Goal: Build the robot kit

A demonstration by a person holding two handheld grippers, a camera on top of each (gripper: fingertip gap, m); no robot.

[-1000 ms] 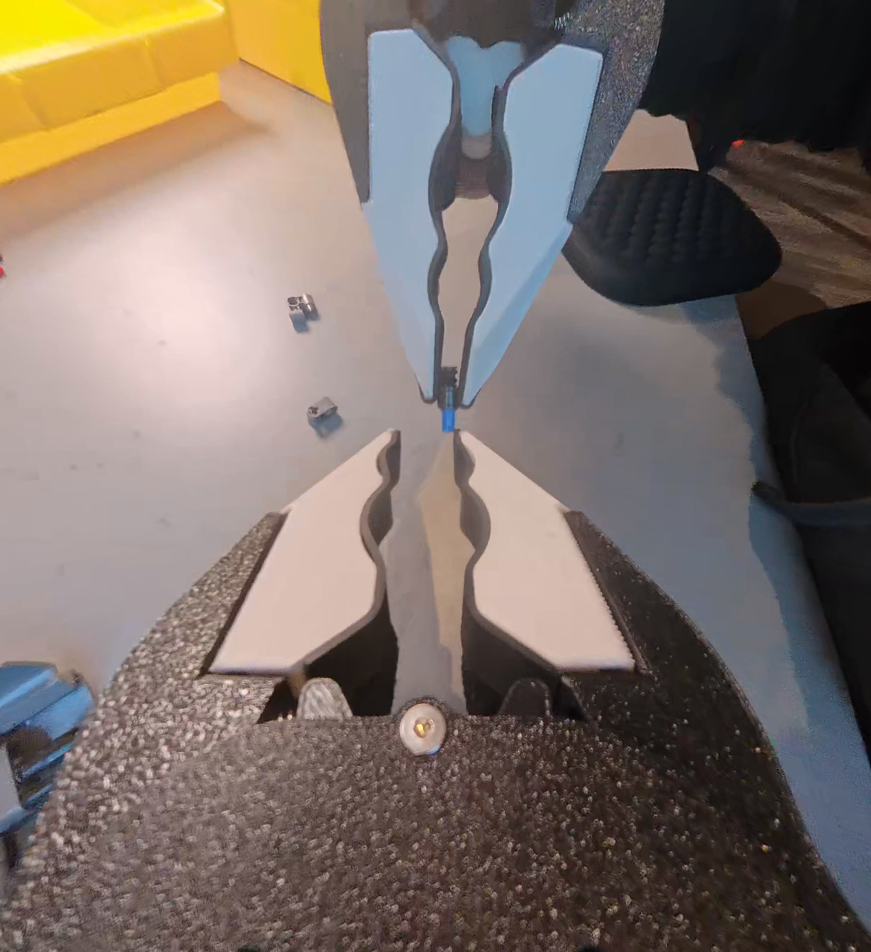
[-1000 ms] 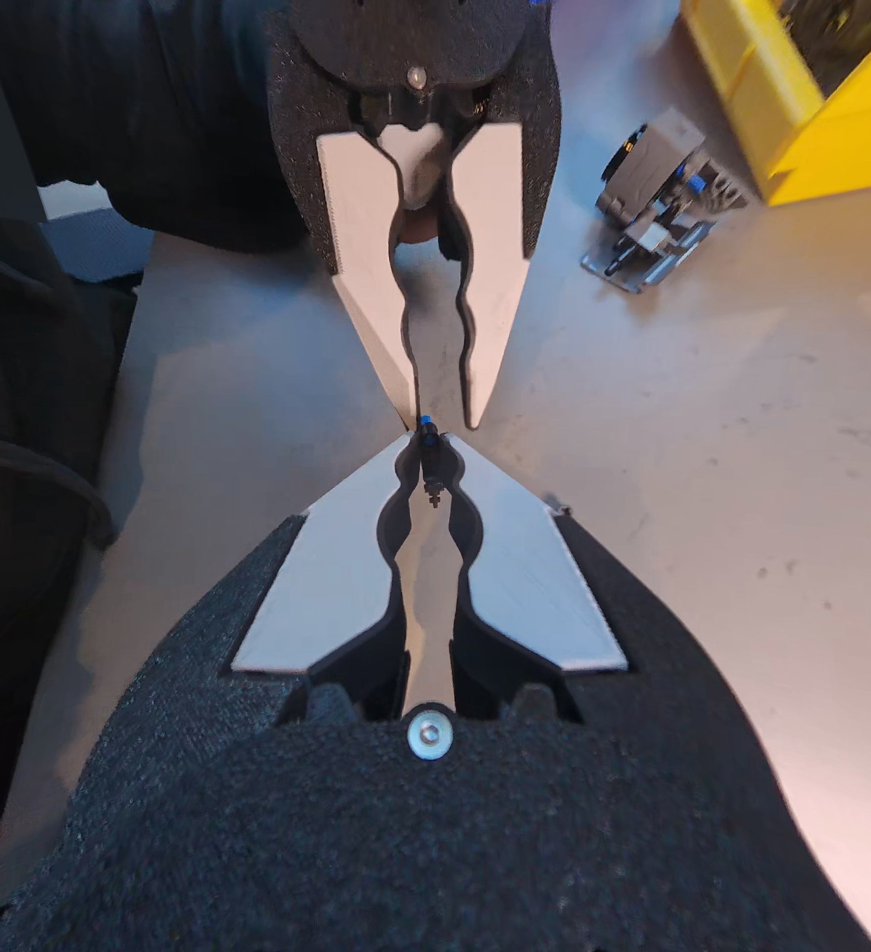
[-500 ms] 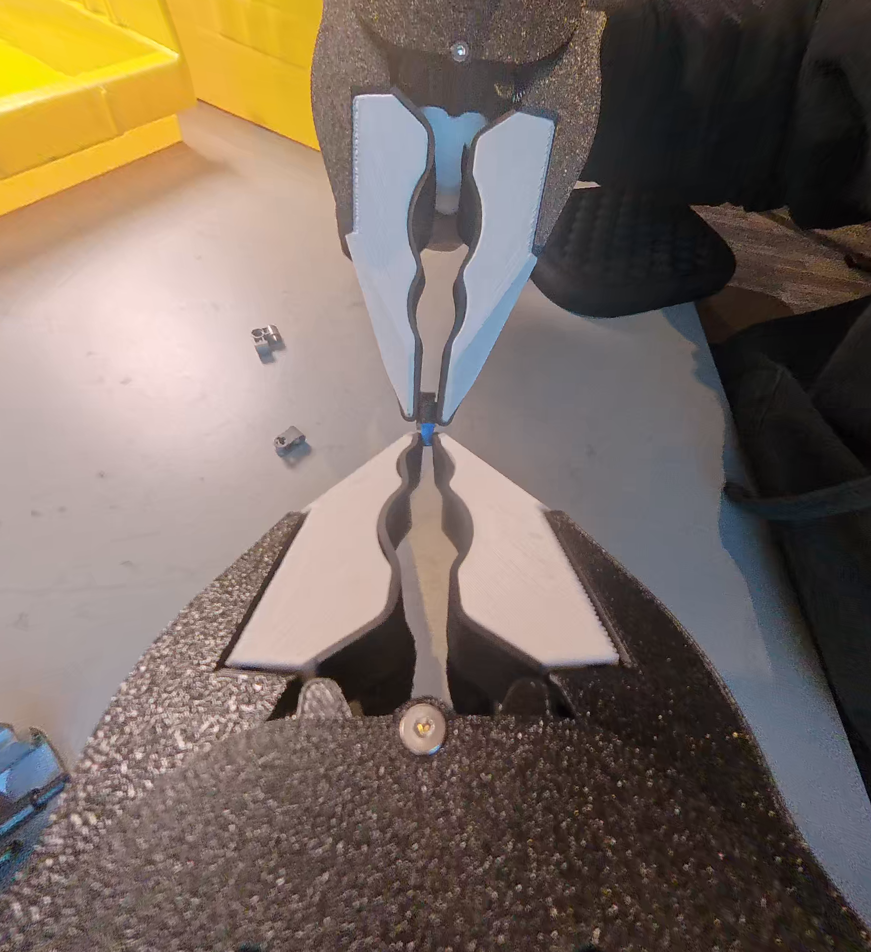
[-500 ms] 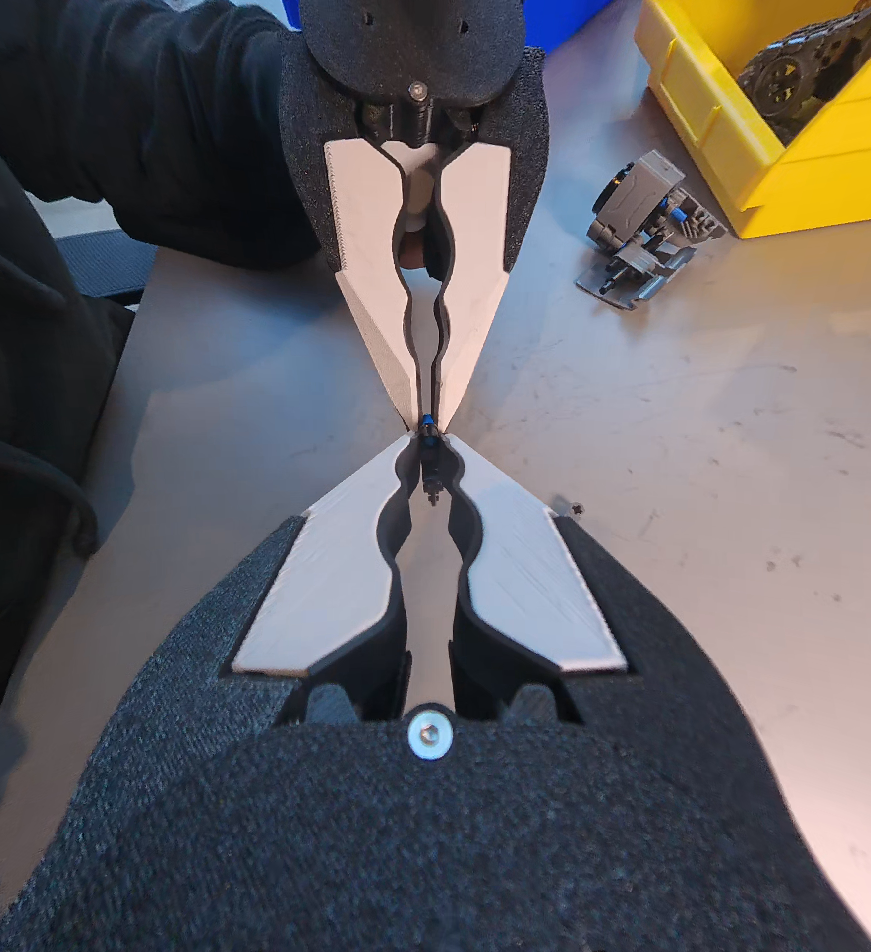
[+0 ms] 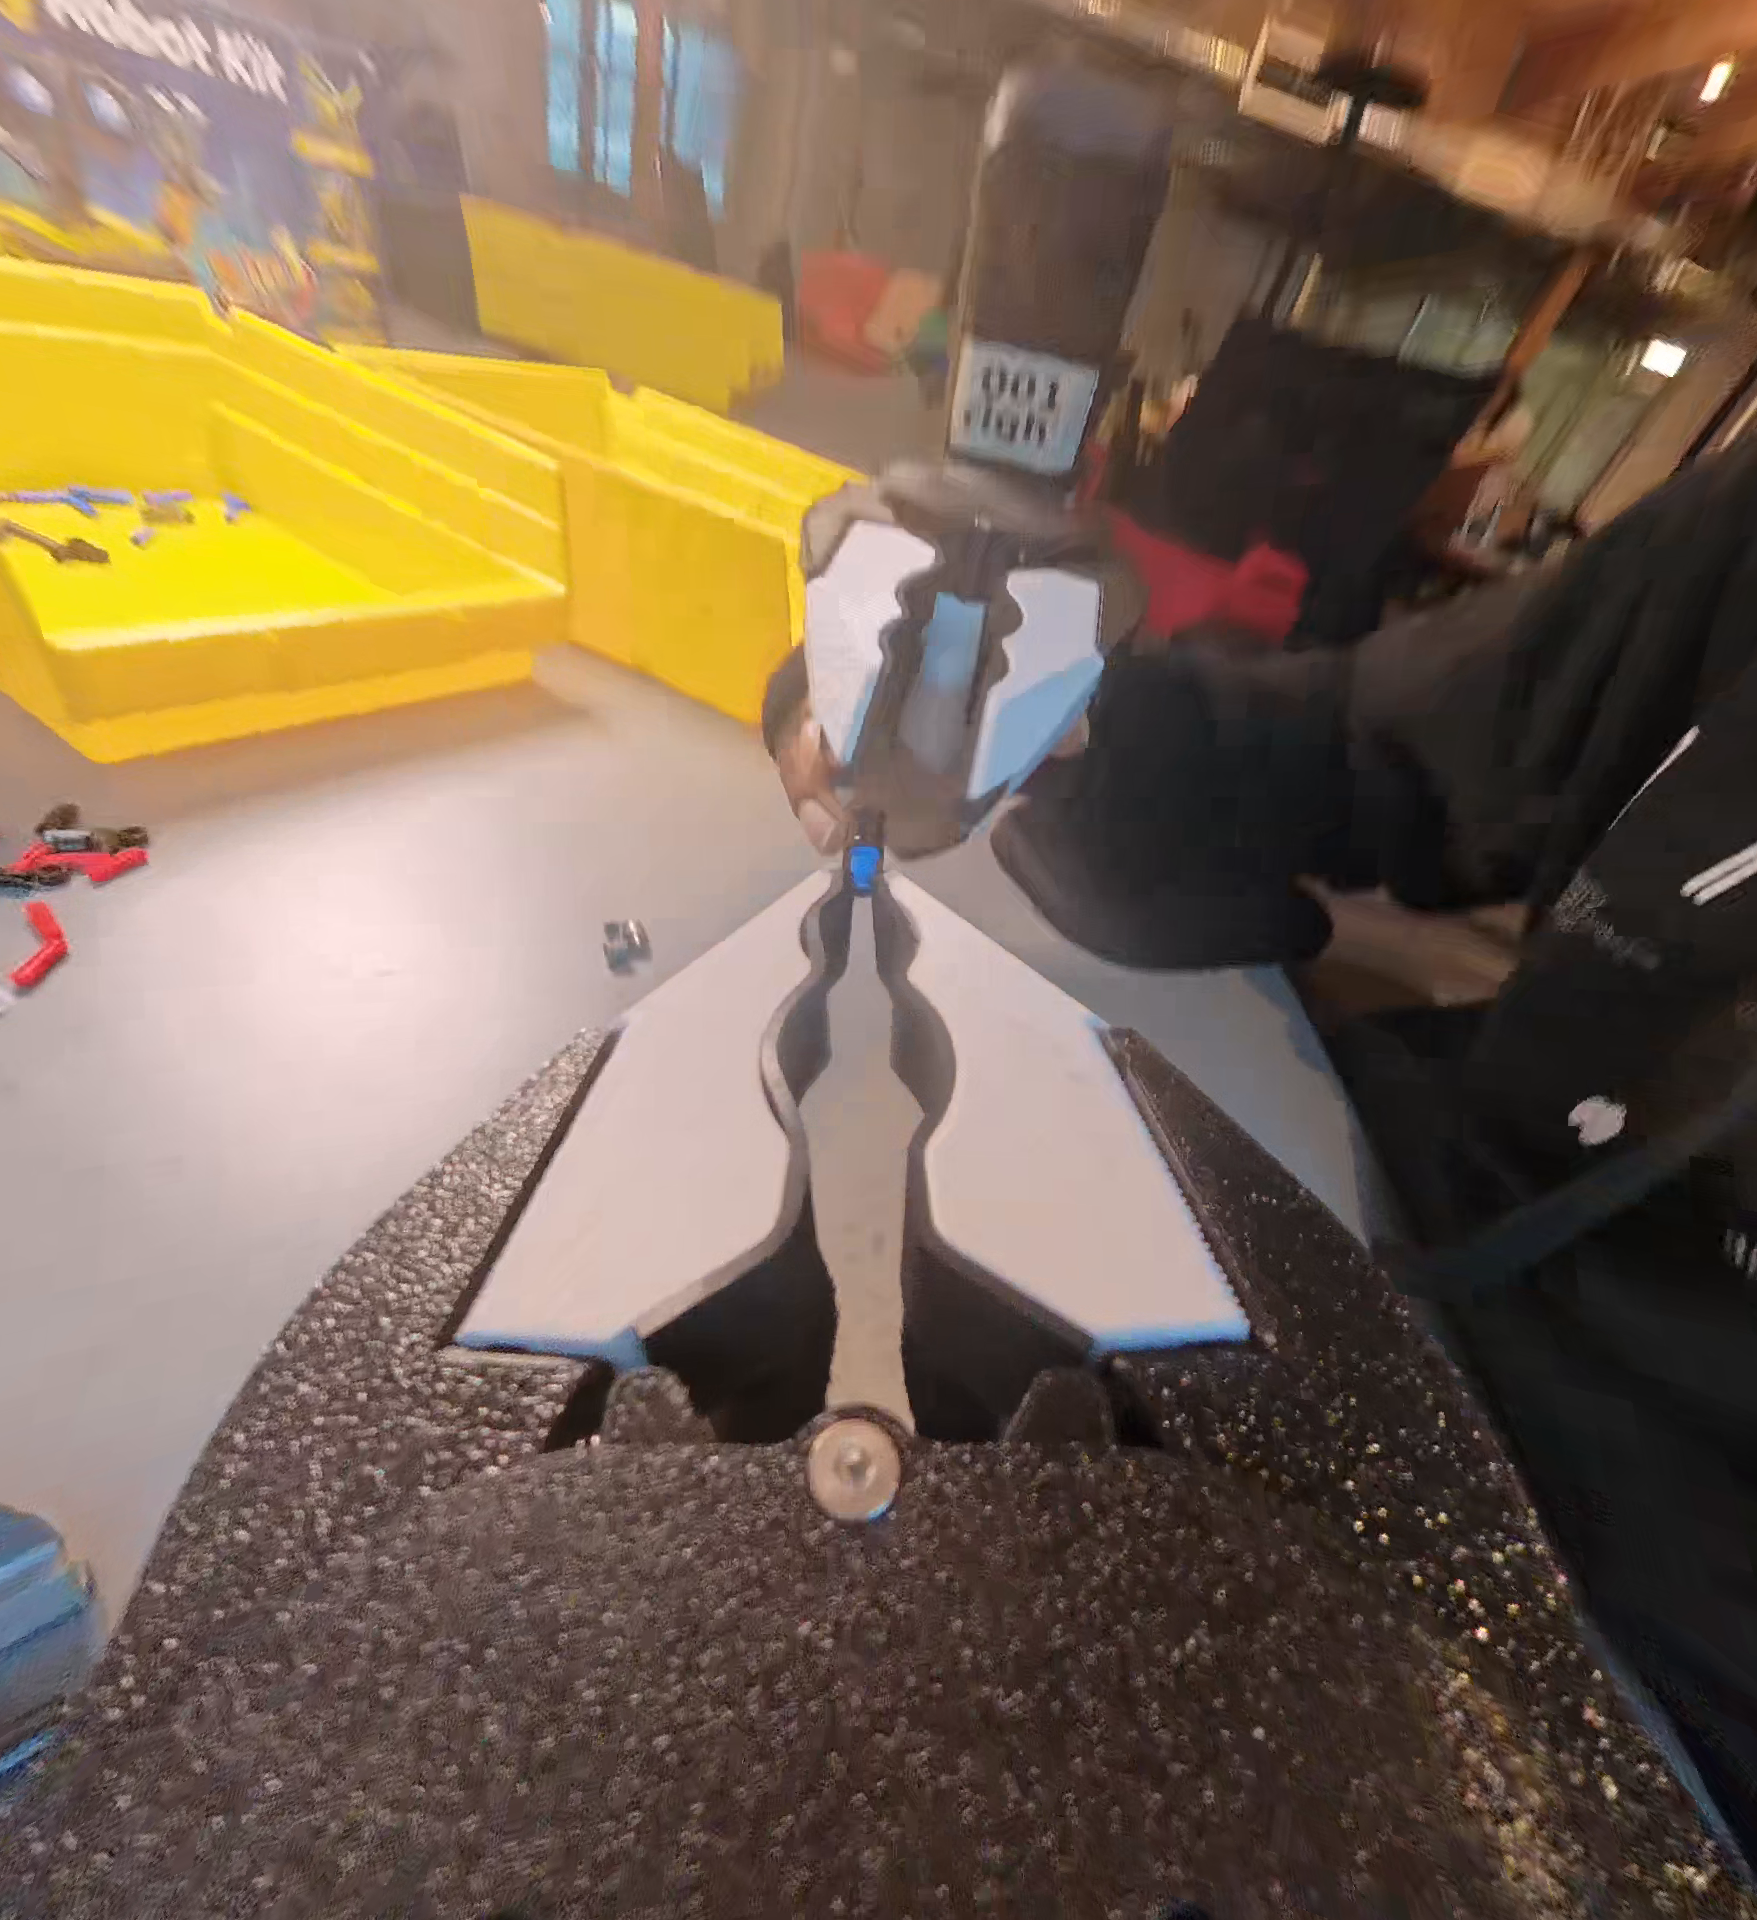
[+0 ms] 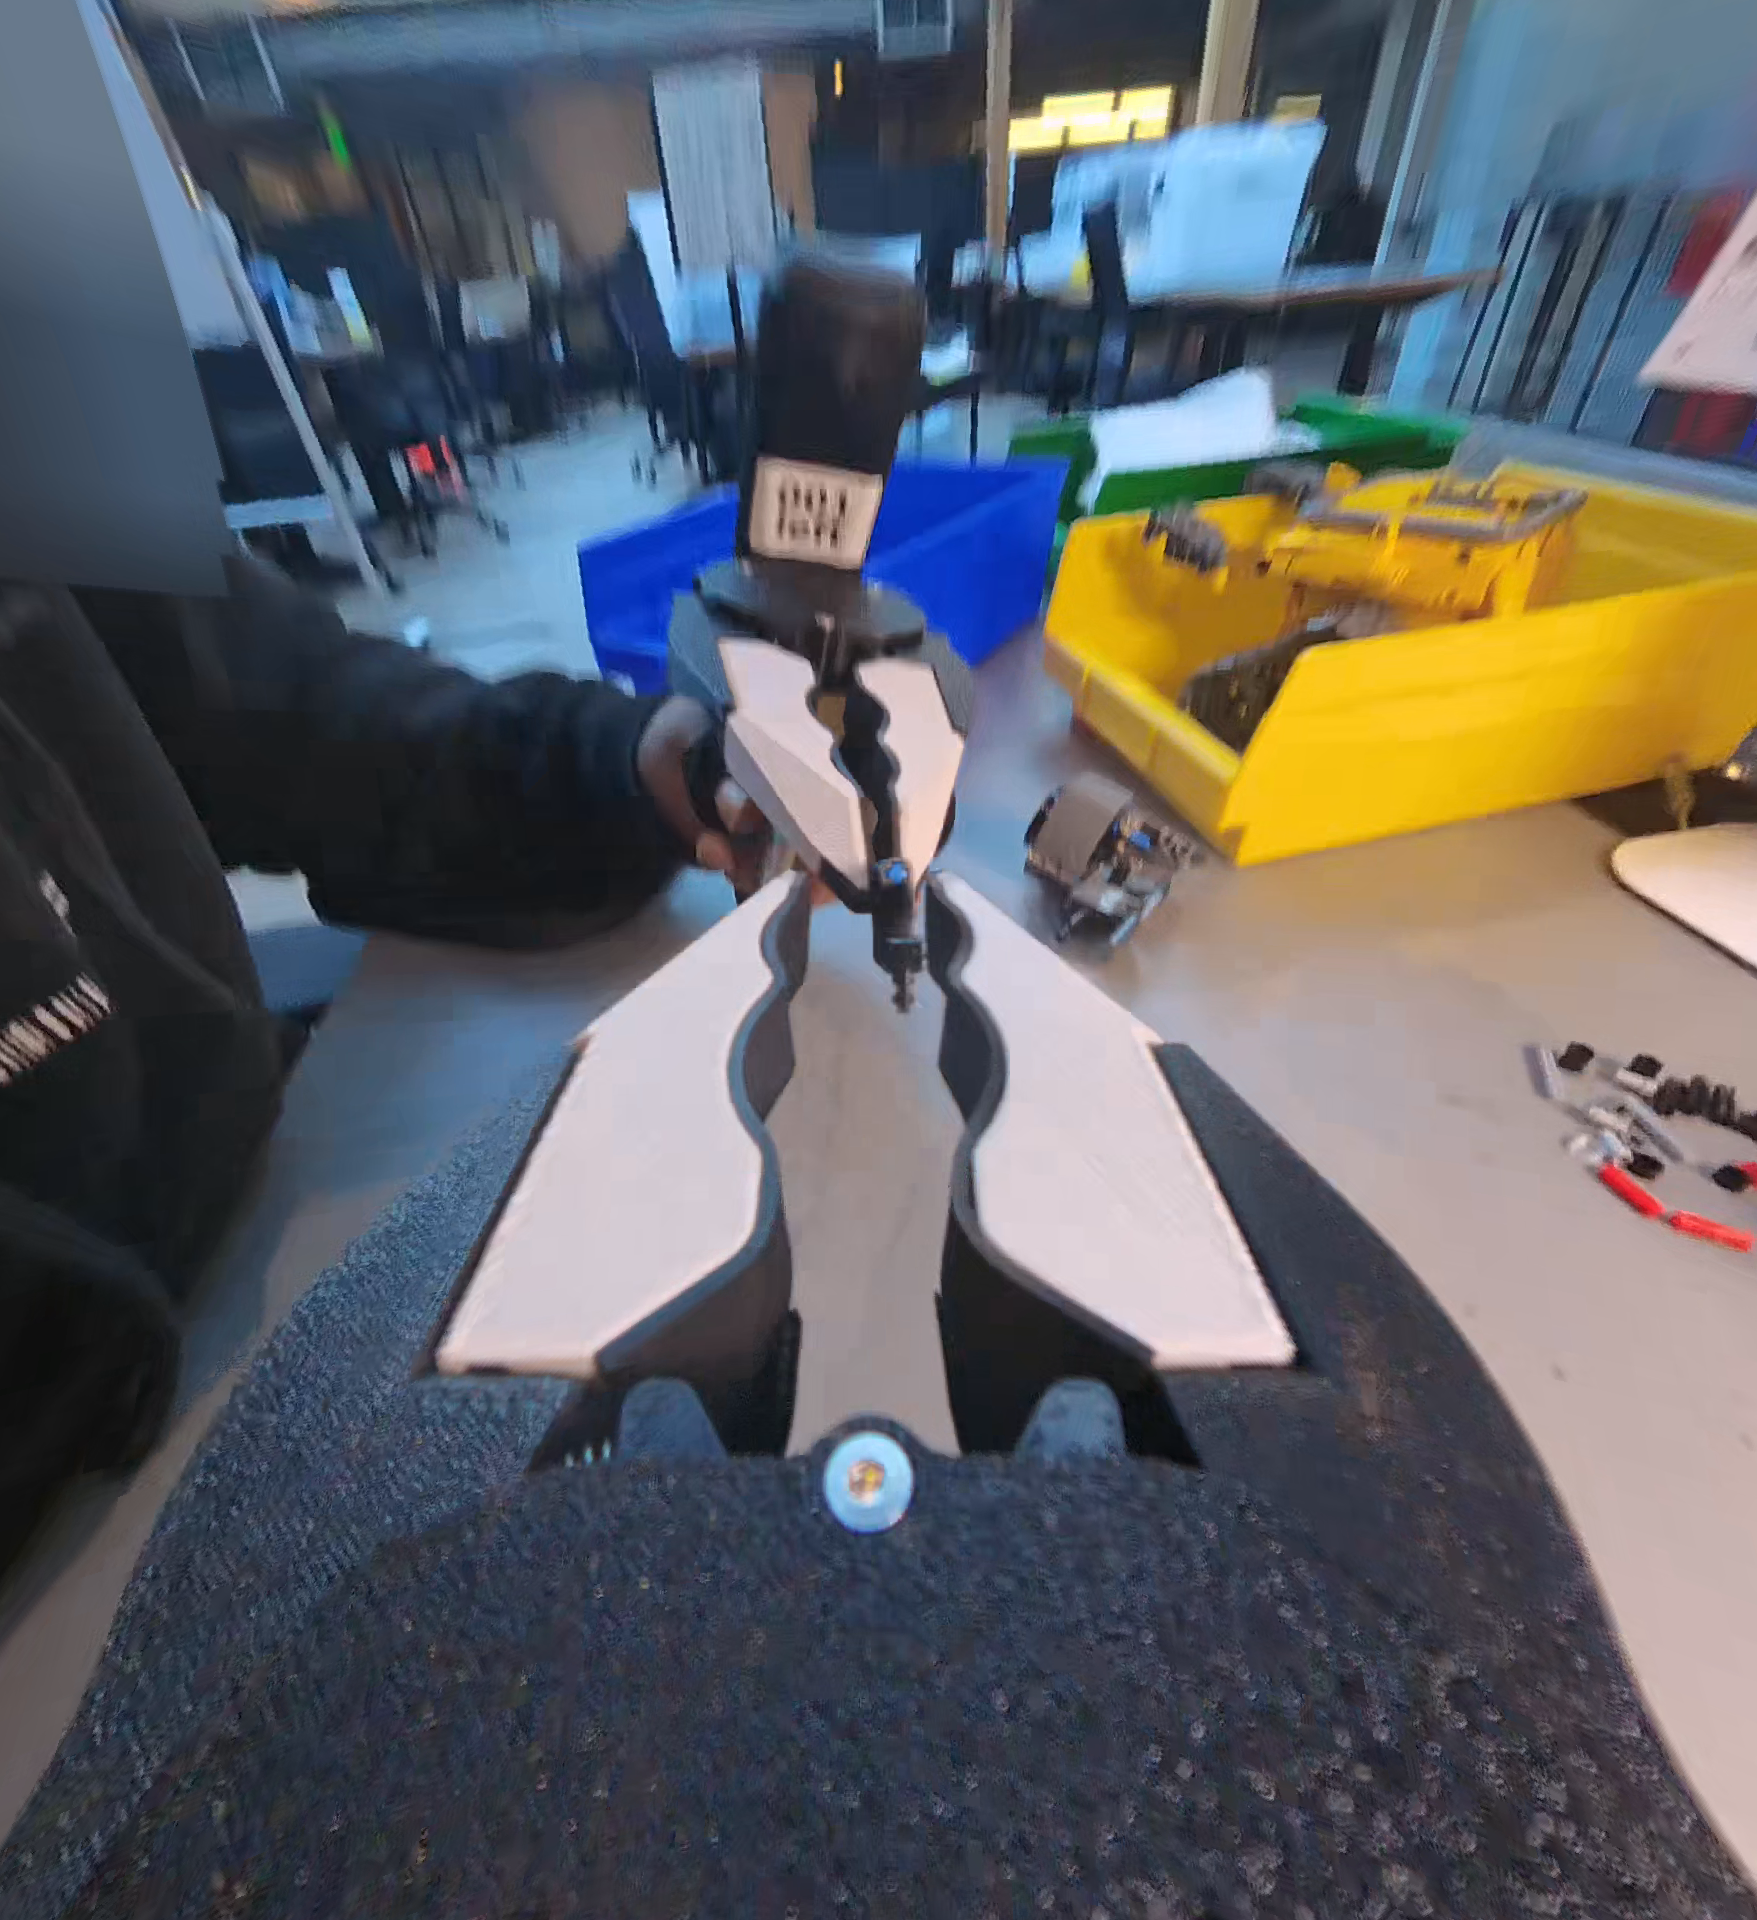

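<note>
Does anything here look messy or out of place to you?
Mostly tidy. Small red and black pieces lie loose on the grey table, outside the yellow bin. A small half-built grey model sits alone near that bin. The picture is blurred, so finer detail is unclear.

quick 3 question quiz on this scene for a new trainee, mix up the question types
1. True or false: the right tongs are clamped on the blue-and-black pin.
2. In the right wrist view, which bin stands just behind the grey block assembly on the table? A) red bin B) yellow bin C) white bin
3. Fill in: the left tongs are ___ on the pin's blue end.

Key: 1 false, the right tongs stand open and the left tongs hold the pin; 2 B; 3 shut.
</note>
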